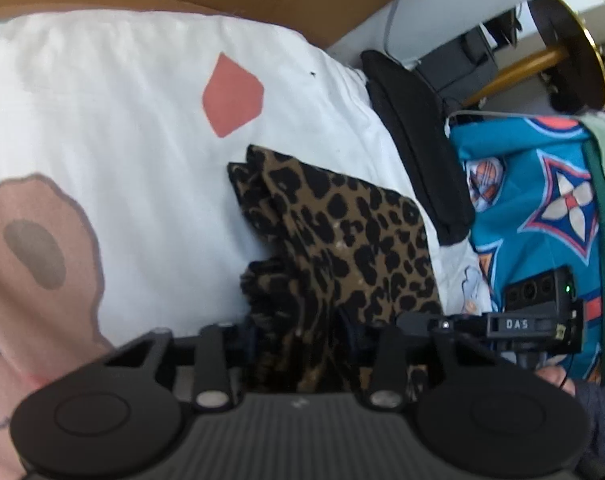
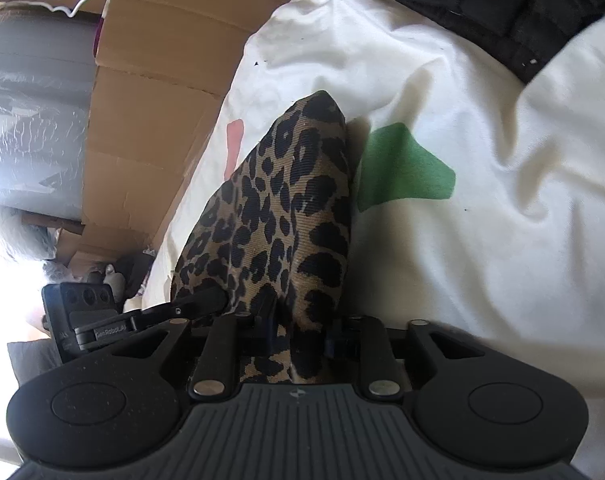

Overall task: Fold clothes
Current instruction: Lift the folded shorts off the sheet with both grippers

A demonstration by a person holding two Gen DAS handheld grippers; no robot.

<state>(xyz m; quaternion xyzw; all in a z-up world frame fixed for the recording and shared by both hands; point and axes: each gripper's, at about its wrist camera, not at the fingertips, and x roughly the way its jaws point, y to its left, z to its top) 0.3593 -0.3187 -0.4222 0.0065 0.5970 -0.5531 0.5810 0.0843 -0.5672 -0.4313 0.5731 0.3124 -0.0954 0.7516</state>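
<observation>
Two handheld grippers clamp a leopard-print garment (image 1: 342, 232) over a white bedsheet (image 1: 122, 100) printed with coloured shapes. In the left wrist view, the left gripper (image 1: 302, 344) has its fingers drawn narrow on a bunched end of the leopard-print garment, whose cloth gathers in dark folds between them and runs away from the gripper in a folded, roughly flat panel lying on the sheet. A coral patch (image 1: 232, 94) on the sheet lies beyond the garment, well apart from it. To the right of the garment, a black fabric item (image 1: 418, 152) rests on the sheet's edge, and beyond that lies a teal patterned cloth (image 1: 534, 208). The other gripper's black body appears just right of the garment's near end.

In the right wrist view, the right gripper (image 2: 298, 340) also has its fingers closed narrow on the garment (image 2: 278, 216), which rises from between them as a tall, tapering fold with its rounded tip standing over the bedsheet (image 2: 482, 160). A green patch (image 2: 402, 168) on the sheet sits just right of the garment. Left of the garment stands brown cardboard (image 2: 154, 80) along the sheet's edge, and the left gripper's fingertip touches the garment's lower left edge.
</observation>
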